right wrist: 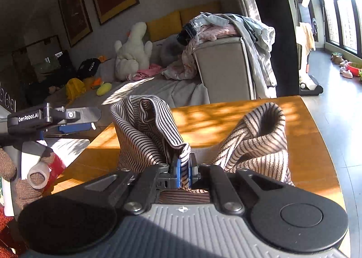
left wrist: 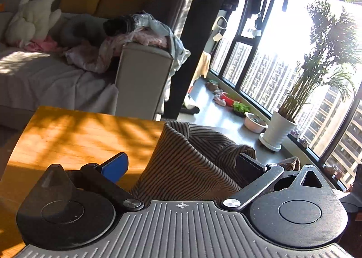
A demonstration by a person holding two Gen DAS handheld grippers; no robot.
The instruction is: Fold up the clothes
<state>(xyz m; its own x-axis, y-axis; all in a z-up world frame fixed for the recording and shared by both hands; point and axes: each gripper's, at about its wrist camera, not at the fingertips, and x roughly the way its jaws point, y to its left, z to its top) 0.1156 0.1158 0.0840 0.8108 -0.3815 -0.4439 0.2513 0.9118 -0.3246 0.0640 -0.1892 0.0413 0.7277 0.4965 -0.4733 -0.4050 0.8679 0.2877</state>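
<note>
Right wrist view: right gripper (right wrist: pixel 183 167) clamps striped garment (right wrist: pixel 144 131) over sunlit wooden table (right wrist: pixel 301 145); left gripper (left wrist: pixel 178 165) spread wide, sofa (right wrist: pixel 224 70) behind

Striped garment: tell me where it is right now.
The striped garment is bunched on the wooden table in front of the sofa, pinched at the bottom centre of the right wrist view by the right gripper.

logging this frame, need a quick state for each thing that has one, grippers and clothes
left hand-held gripper: open, striped garment bunched between its fingers, not clamped
right hand-held gripper: shut on striped garment
striped garment: crumpled, unfolded, part lifted off the wooden table
clothes pile: unfolded, heaped on the sofa arm
</note>
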